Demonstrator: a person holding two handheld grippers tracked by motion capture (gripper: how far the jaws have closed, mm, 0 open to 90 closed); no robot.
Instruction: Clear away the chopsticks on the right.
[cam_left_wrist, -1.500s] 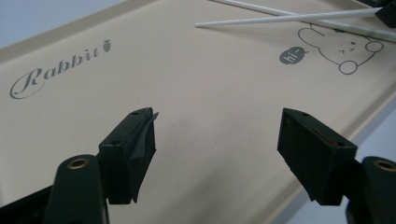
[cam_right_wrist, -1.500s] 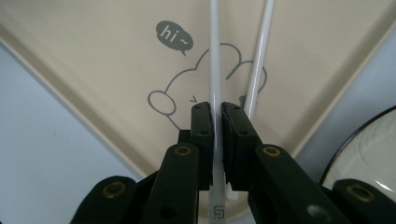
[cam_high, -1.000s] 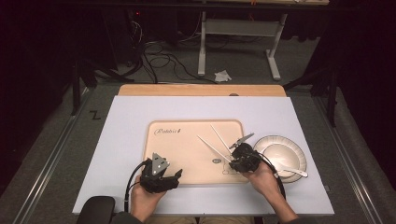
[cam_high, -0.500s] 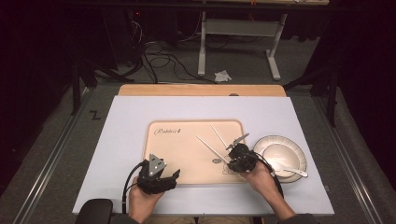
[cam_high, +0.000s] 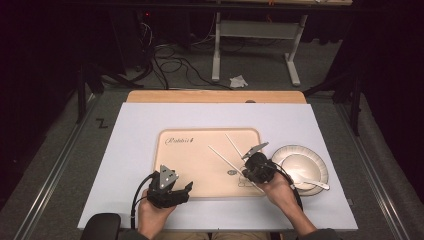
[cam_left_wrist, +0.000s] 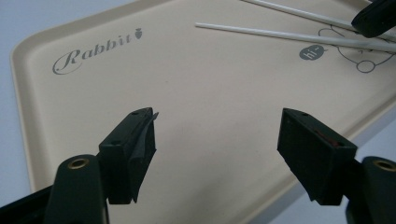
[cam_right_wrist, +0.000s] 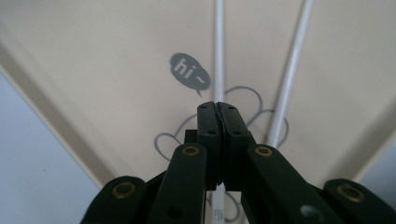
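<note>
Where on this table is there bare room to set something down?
Free: the tray's left half under the Rabbit lettering, and the mat left of it. Crowded: tray's right end with chopsticks, right hand-held gripper, bowl.

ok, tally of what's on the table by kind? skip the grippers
Tray: 1
Chopsticks: 2
Bowl: 1
Plate: 1
Spoon: 1
Total: 6
</note>
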